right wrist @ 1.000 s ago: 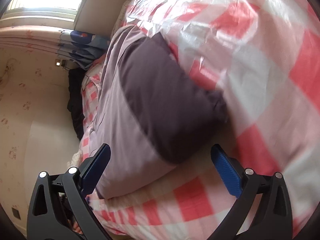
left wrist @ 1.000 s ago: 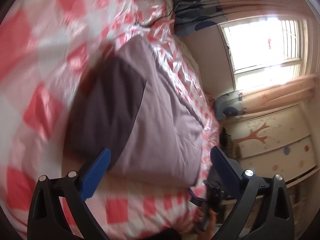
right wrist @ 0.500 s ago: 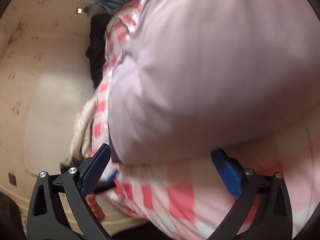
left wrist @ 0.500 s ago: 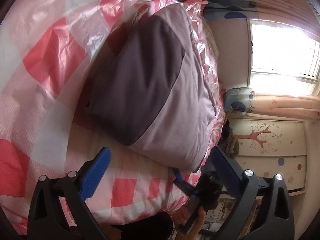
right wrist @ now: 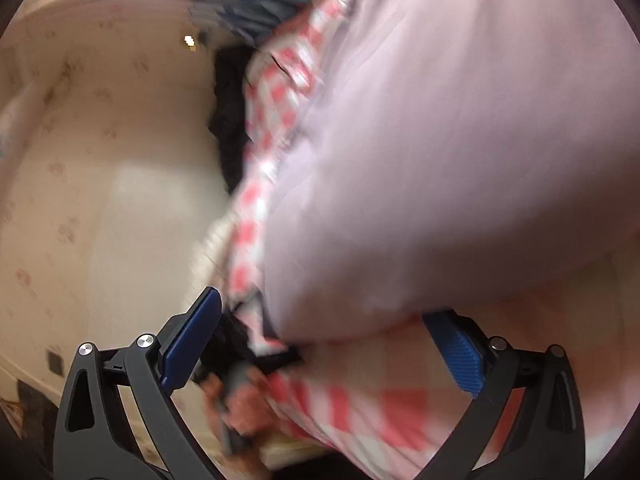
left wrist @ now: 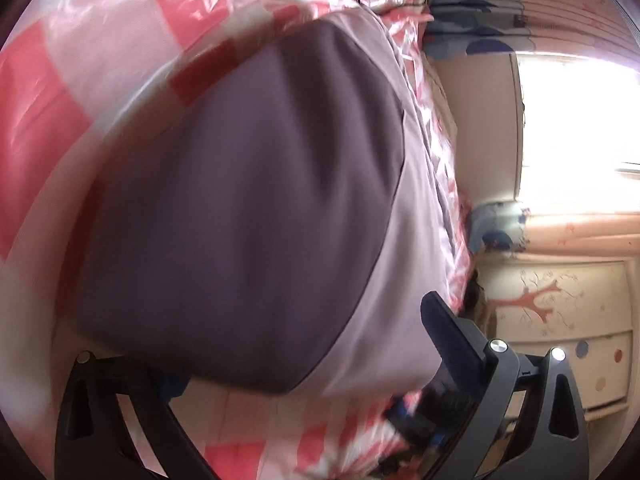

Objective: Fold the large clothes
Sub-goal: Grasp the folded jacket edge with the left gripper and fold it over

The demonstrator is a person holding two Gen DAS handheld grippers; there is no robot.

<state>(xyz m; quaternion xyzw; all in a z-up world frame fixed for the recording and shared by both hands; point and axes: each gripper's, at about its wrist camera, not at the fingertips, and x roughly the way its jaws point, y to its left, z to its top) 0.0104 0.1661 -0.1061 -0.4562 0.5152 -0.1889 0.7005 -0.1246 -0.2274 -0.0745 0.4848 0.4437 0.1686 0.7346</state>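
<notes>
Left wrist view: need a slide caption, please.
Open left tongs close on the folded two-tone purple garment lying on the pink-checked bedspread.

One folded garment [left wrist: 248, 216], two claws [right wrist: 320, 344]

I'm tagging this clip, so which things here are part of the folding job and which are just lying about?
Part of the job:
- folded lilac and dark purple garment
- left hand-held gripper
- right hand-held gripper

Just lying about:
- red checked bedcover
- tree-painted drawer unit
- black clothing
</notes>
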